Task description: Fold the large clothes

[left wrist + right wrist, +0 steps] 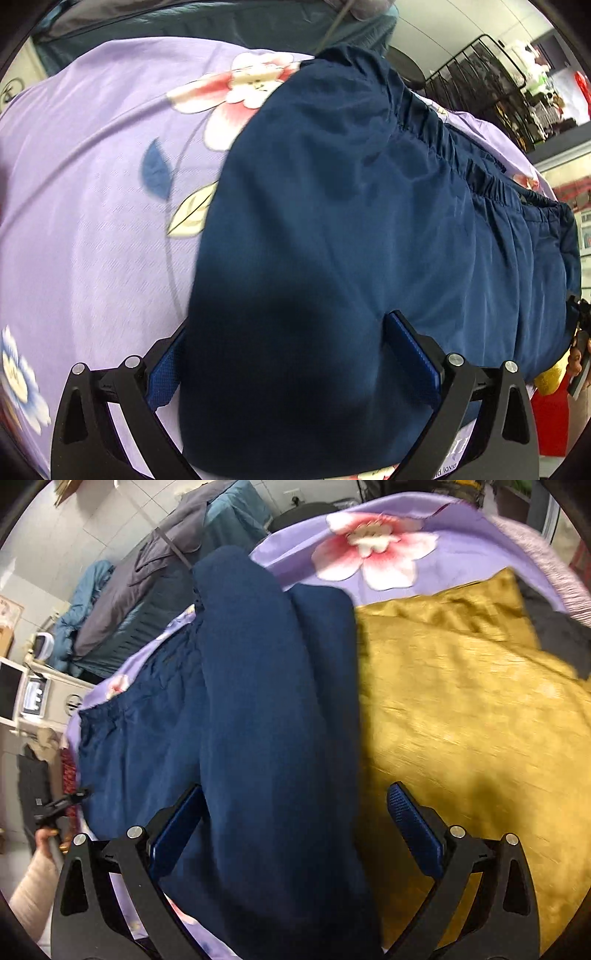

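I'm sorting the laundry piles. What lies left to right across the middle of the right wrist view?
Purple flowered sheet → navy trousers → mustard yellow cloth.

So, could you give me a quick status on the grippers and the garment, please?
Left gripper open, navy garment between fingers. Right gripper open over a folded part. Mustard cloth alongside.

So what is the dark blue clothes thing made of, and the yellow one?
The dark blue garment with the gathered elastic edge looks like thin, smooth woven cloth, maybe nylon or polyester: it has a slight sheen and soft folds. The mustard yellow cloth looks like satin or silky fabric, since it shines and shows fine streaks. Neither can be told for sure.
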`<action>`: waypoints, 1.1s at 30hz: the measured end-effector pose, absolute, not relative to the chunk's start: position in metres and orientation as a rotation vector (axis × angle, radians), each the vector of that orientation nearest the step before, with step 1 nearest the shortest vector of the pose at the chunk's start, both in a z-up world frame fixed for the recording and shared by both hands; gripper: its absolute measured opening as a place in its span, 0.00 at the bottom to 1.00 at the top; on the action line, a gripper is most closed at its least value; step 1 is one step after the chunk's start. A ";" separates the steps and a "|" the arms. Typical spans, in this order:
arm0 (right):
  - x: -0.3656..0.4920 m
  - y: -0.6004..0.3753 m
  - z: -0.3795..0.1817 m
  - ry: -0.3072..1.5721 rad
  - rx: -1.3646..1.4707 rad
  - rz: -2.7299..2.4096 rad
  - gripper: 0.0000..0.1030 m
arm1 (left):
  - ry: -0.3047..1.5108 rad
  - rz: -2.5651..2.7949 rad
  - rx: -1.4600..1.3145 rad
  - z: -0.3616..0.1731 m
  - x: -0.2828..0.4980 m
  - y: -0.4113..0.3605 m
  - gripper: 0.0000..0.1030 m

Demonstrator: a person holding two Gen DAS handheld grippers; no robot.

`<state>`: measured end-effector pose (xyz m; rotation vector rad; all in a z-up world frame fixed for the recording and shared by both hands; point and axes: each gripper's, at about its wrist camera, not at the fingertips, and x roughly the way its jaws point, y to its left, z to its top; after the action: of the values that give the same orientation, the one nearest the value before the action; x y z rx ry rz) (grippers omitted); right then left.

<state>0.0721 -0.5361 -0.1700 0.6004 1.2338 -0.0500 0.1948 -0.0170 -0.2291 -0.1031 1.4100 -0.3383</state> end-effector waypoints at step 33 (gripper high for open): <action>0.038 -0.441 0.010 0.880 0.636 0.153 0.27 | 1.139 -0.615 -0.214 -0.080 0.172 -0.111 0.24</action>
<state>0.0382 -0.4415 0.0099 0.6355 0.8800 0.1529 0.1721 -0.1105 -0.0800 -0.2136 1.1391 -0.6148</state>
